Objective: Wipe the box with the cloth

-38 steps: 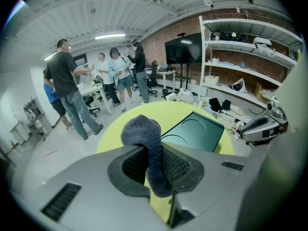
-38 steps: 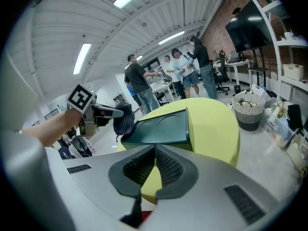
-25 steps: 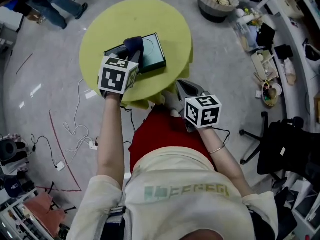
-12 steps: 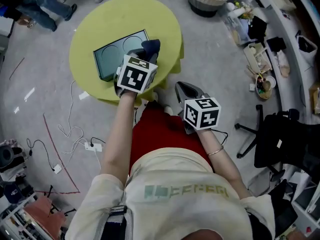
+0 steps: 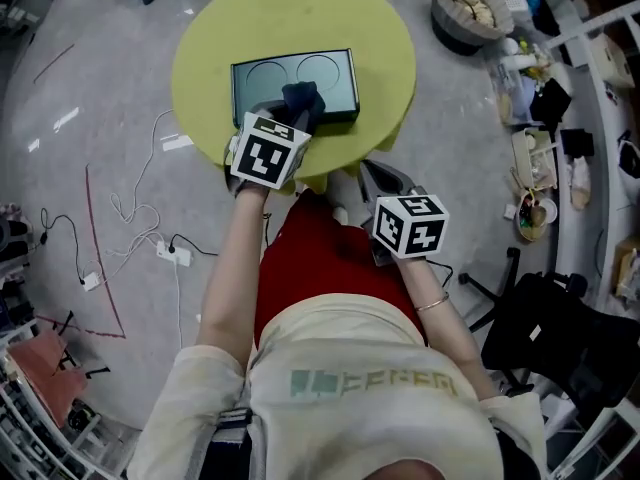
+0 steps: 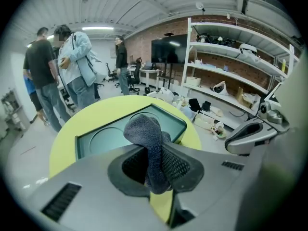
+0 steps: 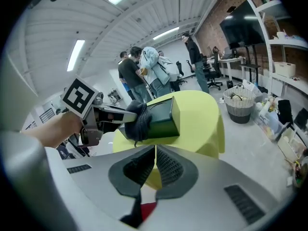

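A dark green flat box (image 5: 296, 82) with two round recesses lies on the round yellow table (image 5: 210, 58). My left gripper (image 5: 292, 108) is shut on a dark grey cloth (image 5: 300, 99) that rests at the box's near edge. In the left gripper view the cloth (image 6: 149, 143) sticks up between the jaws in front of the box (image 6: 110, 134). My right gripper (image 5: 368, 180) hangs off the table over the red lap, shut with nothing in it. In the right gripper view the jaws meet, with the box (image 7: 161, 117) and cloth (image 7: 139, 121) ahead.
The table stands on a grey floor with loose cables (image 5: 140, 233) at the left. A basket (image 5: 468, 8) stands at the back right, and cluttered shelving (image 5: 560, 98) and a black chair (image 5: 560, 338) fill the right side. Several people (image 6: 62, 71) stand beyond the table.
The left gripper with the cloth has moved along the box from its left part to its near edge. The head view has shifted. The right gripper stays put.
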Motion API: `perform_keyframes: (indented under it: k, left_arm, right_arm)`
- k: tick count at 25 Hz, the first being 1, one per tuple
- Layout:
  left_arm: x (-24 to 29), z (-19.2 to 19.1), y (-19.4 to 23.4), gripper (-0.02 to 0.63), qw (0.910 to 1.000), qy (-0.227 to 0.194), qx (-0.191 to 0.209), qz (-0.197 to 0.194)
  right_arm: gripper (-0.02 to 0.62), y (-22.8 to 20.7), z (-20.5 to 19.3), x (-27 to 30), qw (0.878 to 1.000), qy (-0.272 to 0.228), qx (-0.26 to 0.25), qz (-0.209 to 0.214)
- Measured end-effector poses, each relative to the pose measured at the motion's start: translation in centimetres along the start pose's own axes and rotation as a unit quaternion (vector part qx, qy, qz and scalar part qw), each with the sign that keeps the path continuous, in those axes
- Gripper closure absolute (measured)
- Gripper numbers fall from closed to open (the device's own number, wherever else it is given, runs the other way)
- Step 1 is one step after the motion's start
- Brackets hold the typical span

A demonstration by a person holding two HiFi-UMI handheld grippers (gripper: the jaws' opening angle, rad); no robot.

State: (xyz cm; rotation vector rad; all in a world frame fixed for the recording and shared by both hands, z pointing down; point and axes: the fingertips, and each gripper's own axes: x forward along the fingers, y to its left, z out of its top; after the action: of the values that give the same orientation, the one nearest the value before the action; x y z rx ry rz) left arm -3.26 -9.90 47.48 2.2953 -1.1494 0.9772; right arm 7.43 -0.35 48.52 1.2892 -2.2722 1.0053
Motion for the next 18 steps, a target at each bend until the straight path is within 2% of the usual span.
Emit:
perform_keyframes:
  k: [10, 18]
  left_arm:
    - [-4.0, -4.0, 7.1, 0.541, 0.9966, 0.006, -0.051, 0.065]
    - [-5.9, -5.7, 9.1, 0.541, 0.9939, 0.008, -0.061, 0.091]
  right_arm:
    - [0.557, 4.6, 0.5, 3.7, 0.998, 0.03, -0.035, 0.049]
    - [0.557, 6.3, 0.2, 4.6, 0.995, 0.042, -0.051, 0.069]
